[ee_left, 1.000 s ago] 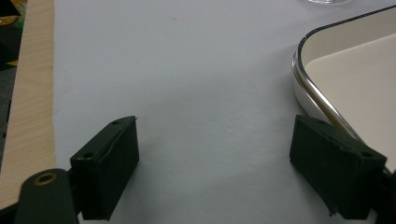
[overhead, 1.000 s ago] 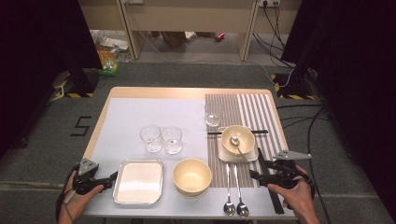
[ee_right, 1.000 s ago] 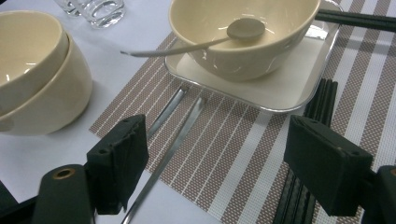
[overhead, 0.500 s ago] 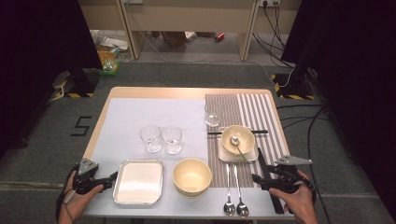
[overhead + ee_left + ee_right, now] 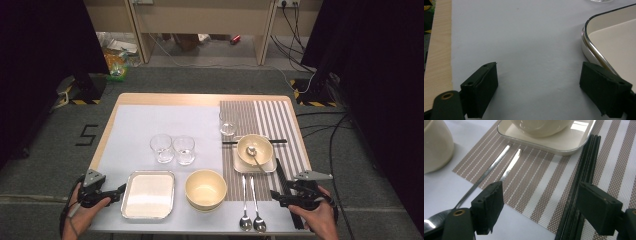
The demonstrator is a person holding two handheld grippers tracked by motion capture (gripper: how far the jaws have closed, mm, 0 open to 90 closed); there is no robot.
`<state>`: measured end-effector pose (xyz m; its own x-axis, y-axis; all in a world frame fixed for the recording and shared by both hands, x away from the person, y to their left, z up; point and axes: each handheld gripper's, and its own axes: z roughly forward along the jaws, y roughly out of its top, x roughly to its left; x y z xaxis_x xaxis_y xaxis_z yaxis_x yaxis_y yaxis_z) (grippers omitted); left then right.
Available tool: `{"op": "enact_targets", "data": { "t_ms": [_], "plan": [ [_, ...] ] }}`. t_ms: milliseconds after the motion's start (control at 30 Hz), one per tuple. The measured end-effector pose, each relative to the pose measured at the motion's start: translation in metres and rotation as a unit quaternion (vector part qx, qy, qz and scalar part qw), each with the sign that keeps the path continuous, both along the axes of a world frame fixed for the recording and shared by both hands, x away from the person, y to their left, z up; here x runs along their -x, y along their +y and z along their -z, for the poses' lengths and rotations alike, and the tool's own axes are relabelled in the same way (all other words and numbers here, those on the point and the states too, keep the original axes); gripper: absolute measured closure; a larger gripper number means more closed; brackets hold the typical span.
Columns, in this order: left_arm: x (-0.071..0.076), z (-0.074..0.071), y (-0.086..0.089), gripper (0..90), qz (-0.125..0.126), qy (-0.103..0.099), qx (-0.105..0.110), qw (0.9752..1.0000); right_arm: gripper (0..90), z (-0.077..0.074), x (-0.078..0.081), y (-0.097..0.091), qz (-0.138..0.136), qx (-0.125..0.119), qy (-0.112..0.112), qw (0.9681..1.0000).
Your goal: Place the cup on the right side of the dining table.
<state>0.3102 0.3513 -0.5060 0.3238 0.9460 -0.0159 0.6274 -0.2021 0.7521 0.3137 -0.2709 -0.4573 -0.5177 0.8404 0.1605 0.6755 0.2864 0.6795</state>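
Right gripper (image 5: 539,207) hovers low over the striped woven placemat (image 5: 544,192), matte black jaws wide apart w/ nothing clamped; between them lies bare mat, w/ the black chopsticks (image 5: 584,167), a slim glossy pair lying flat and side by side, just inside the right jaw; they run from the square cream plate (image 5: 564,143) toward the near table edge. 2 polished steel spoons (image 5: 499,165) lie parallel left of them, bowls toward the person; rounded cream bowl (image 5: 435,145) sits farther left on the smooth pale cloth. In the high view the chopsticks (image 5: 282,175) lie at the mat's right side. Left gripper (image 5: 539,87) rests w/ jaws apart over plain cloth, empty, its right jaw beside the chrome-rimmed tray (image 5: 609,32); clear glasses (image 5: 172,149) stand mid-table.
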Motion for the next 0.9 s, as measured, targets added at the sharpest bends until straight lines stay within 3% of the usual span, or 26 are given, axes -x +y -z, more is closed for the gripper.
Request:
{"op": "enact_targets", "data": {
  "t_ms": [900],
  "plan": [
    [0.001, 0.000, -0.001, 14.5, -0.001, -0.003, -0.001, 1.0000, 22.9, 0.021, 0.019, -0.018, 0.026, 0.039, 0.000, 0.9989]
  ]
}}
